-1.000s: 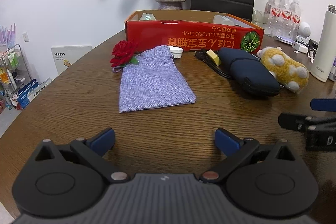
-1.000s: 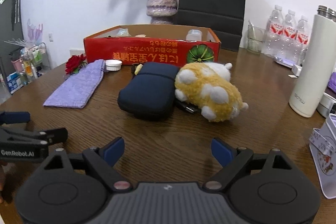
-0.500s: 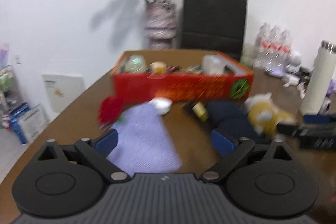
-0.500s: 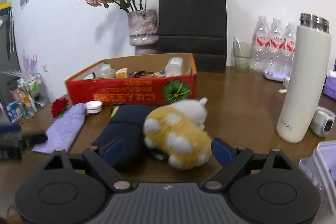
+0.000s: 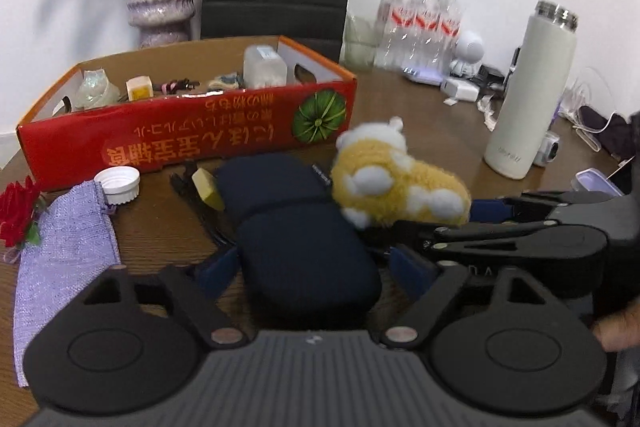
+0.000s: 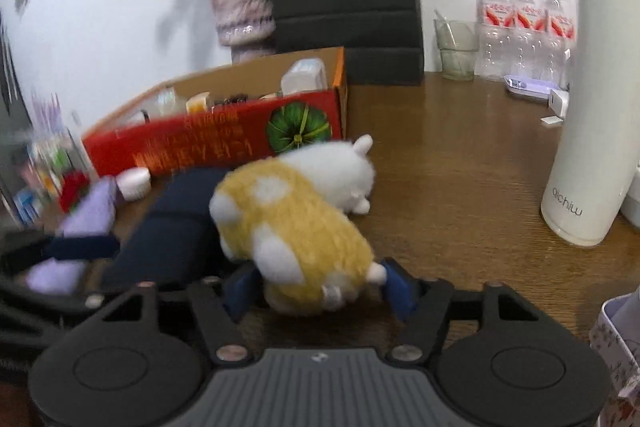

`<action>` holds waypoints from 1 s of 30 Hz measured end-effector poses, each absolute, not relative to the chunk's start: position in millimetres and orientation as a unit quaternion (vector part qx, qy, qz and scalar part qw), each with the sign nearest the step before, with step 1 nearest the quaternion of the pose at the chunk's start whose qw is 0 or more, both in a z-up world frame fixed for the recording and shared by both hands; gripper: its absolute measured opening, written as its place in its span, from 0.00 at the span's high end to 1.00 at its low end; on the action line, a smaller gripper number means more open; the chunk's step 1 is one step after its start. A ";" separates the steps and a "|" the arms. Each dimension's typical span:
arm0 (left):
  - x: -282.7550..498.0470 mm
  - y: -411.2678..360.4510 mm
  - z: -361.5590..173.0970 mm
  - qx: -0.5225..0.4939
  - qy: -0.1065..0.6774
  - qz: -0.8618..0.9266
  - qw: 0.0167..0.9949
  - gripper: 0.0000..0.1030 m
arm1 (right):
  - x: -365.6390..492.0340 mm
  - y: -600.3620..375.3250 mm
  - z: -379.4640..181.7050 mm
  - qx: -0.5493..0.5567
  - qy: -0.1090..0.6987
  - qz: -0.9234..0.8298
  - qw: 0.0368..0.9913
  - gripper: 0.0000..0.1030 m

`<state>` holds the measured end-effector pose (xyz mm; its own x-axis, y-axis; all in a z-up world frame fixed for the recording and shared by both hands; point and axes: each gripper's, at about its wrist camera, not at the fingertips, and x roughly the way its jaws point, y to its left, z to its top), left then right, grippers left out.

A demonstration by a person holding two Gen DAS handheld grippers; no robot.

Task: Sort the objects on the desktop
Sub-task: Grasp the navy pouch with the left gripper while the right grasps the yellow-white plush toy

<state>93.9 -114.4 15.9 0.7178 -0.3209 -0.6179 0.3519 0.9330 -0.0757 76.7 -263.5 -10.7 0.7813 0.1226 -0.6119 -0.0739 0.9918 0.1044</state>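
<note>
L fingers (image 5: 316,273) closing round pouch (image 5: 304,247), R (image 6: 320,289) round plush (image 6: 296,227).

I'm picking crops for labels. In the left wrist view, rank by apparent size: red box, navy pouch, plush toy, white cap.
1. red box
2. navy pouch, though nearness to the camera enlarges it
3. plush toy
4. white cap

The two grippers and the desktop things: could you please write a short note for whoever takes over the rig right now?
Left gripper: jaws closing around the dark blue case, which lies on the table.
Right gripper: jaws closing around the yellow plush toy.
Done: some small items sit in the red box.
Left: case, plush, lilac pouch, red rose, white cap, all outside the box.
</note>
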 end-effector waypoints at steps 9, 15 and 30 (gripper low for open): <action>66.6 -83.1 52.1 -0.014 0.302 -0.145 0.942 0.98 | 78.7 -274.0 -10.7 0.068 0.307 0.042 0.948 0.28; 36.2 -68.0 55.7 -0.001 0.307 -0.151 0.940 0.69 | 86.5 -270.8 -8.5 0.061 0.304 0.068 0.948 0.53; 87.9 -140.0 28.7 0.067 0.288 -0.091 0.951 0.96 | -7.2 -280.4 70.6 0.046 0.218 0.046 0.974 0.57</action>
<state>87.9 -140.0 28.7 0.8173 -0.1344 -0.5603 0.2120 0.9744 0.0755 -7.2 -280.4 70.6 0.9010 0.1091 -0.4198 -0.0688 0.9915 0.1101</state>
